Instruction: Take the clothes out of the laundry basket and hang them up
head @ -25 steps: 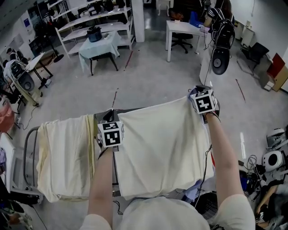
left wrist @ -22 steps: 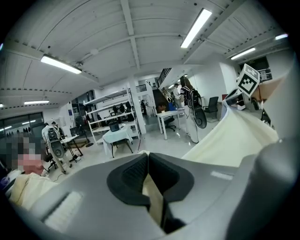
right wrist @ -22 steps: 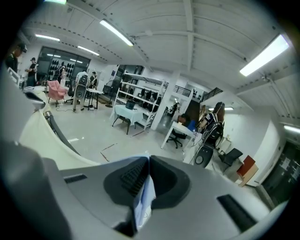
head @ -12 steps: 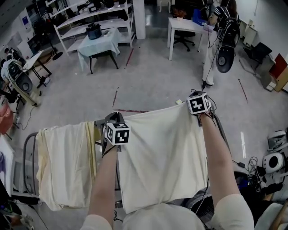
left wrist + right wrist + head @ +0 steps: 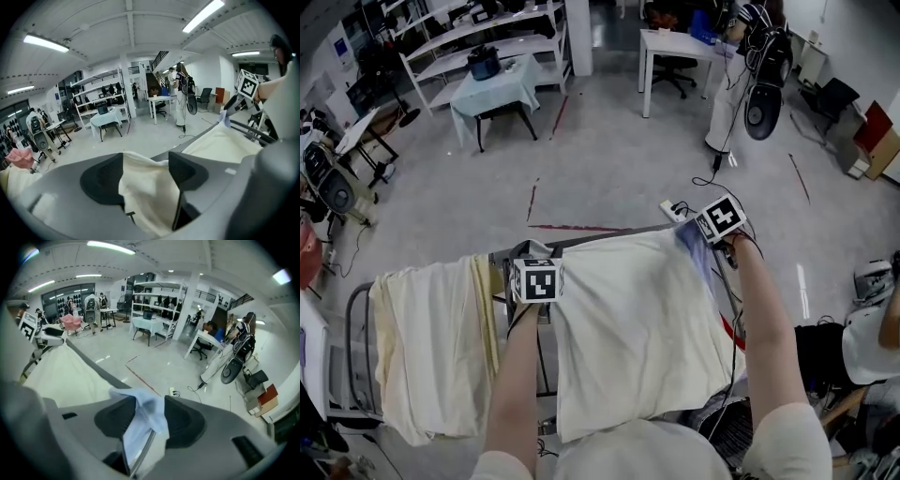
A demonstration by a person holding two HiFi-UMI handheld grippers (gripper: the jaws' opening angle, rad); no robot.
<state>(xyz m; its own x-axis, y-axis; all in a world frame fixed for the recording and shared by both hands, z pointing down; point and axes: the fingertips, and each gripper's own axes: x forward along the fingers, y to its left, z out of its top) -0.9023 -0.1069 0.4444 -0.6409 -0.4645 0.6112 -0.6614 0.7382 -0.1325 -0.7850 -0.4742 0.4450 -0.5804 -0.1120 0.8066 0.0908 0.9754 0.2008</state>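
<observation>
The large cream cloth (image 5: 628,319) is now laid across the grey metal drying rack (image 5: 591,234), draped between the two grippers and hanging down towards the person. At the left gripper (image 5: 146,173) the jaws have just been opening and are seen standing wide. The cloth's top edge lies loose between them, no longer pinched. At the right gripper (image 5: 147,420) the jaws have also just been opening, and a light-blue fold of fabric (image 5: 143,411) at the cloth's far corner sits slack in the gap. So this piece is judged as good as hung, with only the release to be finished and both grippers to be drawn clear. Out beyond the left gripper, a second cream cloth (image 5: 431,337) is already draped over the same rack, so two items are counted as done. What is left in the laundry basket cannot be told from here.
</observation>
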